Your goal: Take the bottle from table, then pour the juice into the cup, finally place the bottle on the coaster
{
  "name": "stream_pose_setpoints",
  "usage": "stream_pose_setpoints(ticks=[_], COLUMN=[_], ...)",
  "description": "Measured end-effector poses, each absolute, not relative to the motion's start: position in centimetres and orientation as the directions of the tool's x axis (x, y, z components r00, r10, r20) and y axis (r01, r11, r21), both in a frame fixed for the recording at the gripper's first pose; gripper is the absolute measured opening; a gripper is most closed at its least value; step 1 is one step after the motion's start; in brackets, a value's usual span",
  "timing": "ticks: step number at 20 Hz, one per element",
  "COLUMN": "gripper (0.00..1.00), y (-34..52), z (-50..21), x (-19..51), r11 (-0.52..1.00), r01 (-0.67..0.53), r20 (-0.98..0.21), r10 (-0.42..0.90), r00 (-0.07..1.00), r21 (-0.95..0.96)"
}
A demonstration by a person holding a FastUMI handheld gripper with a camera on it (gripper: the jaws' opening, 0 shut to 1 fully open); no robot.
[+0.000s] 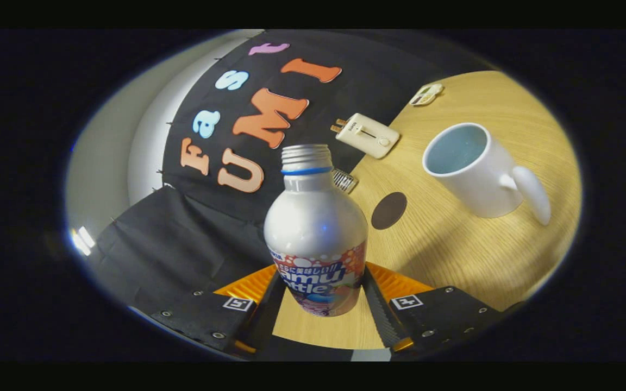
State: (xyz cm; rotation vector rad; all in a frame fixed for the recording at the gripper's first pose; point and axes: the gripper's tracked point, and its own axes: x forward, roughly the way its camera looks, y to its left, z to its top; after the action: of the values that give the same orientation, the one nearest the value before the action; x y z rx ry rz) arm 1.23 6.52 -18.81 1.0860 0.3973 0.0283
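Bottle (315, 239) sits clamped between both fingers of the hand-held gripper (321, 304).

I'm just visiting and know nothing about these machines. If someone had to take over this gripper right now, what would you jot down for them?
Gripper: shut on the bottle, one finger on each side of its lower body. The bottle is uncapped and the whole view is tilted.
Cup: white, on the wooden table beyond the fingers, apart from the bottle, handle towards the gripper. Whether juice is in it, I cannot tell.
Coaster: dark round disc between bottle and cup, bare.
Done: bottle picked up.
Left: pour into the cup, then set the bottle on the coaster.
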Motion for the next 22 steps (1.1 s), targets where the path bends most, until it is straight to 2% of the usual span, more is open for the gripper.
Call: stream_pose_setpoints(ticks=[9,22], gripper=[0.77,0.76], y=[5.6,4.4], z=[-18.2,-15.7], x=[2.2,3.4], r11=[0.295,0.001], r01=[0.189,0.144], r20=[-0.26,-0.141], r10=[0.222,0.204], r00=[0.94,0.969], r21=[0.936,0.99])
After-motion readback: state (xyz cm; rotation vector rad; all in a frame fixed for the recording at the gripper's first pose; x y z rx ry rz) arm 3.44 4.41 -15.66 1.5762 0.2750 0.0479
